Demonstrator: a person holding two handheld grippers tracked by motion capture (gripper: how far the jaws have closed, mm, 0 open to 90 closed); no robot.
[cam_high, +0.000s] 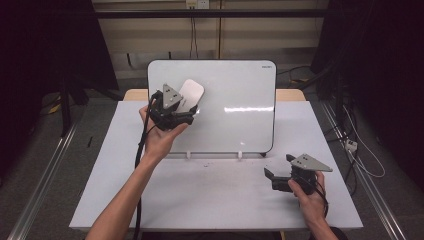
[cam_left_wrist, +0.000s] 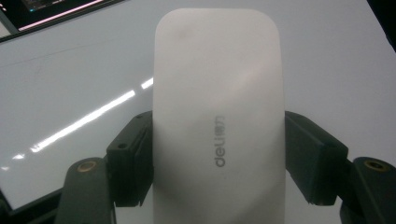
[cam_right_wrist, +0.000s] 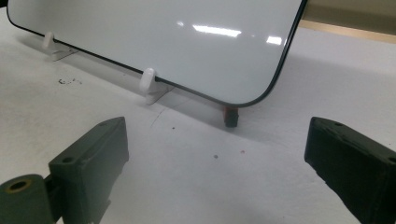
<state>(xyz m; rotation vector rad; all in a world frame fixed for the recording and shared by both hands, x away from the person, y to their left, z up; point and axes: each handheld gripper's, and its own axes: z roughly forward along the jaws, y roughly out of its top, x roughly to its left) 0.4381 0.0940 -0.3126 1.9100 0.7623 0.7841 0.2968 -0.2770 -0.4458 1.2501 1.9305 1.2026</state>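
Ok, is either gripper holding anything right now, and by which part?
The left gripper holds a white eraser, its fingers clamping the two long sides near the lower end, up at the whiteboard. The right gripper is open and empty.

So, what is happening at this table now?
A person holds a gripper in each hand. The left gripper is shut on a white eraser and holds it against the upper left of the whiteboard. The right gripper rests open on the table, holding nothing.
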